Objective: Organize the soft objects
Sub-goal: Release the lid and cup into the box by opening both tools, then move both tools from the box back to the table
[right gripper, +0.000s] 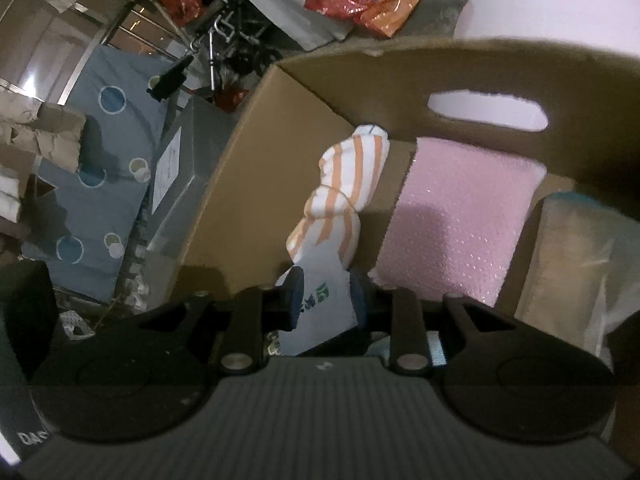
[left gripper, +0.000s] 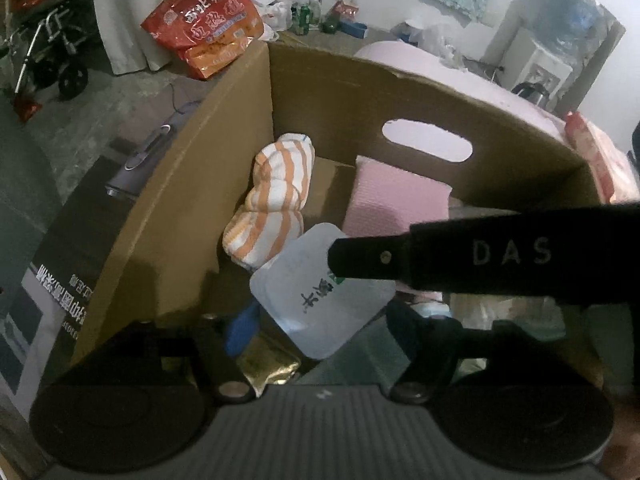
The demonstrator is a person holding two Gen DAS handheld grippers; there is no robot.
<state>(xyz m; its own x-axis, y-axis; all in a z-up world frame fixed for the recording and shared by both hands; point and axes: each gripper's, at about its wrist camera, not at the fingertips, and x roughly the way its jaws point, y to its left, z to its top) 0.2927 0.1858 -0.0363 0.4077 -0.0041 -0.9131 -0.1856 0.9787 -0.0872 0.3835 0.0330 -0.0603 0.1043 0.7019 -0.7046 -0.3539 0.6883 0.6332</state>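
Observation:
An open cardboard box holds an orange-striped white towel standing against its far left corner and a pink foam sheet leaning on the far wall. A white pouch with a green mark hangs low in the box. My right gripper is shut on it, and one of its black fingers crosses the left wrist view. My left gripper stands open around the pouch, pads apart from it.
A gold packet lies on the box floor. A beige bagged bundle fills the box's right side. Outside are a red snack bag, a wheeled frame, a blue dotted mat and a pink round surface.

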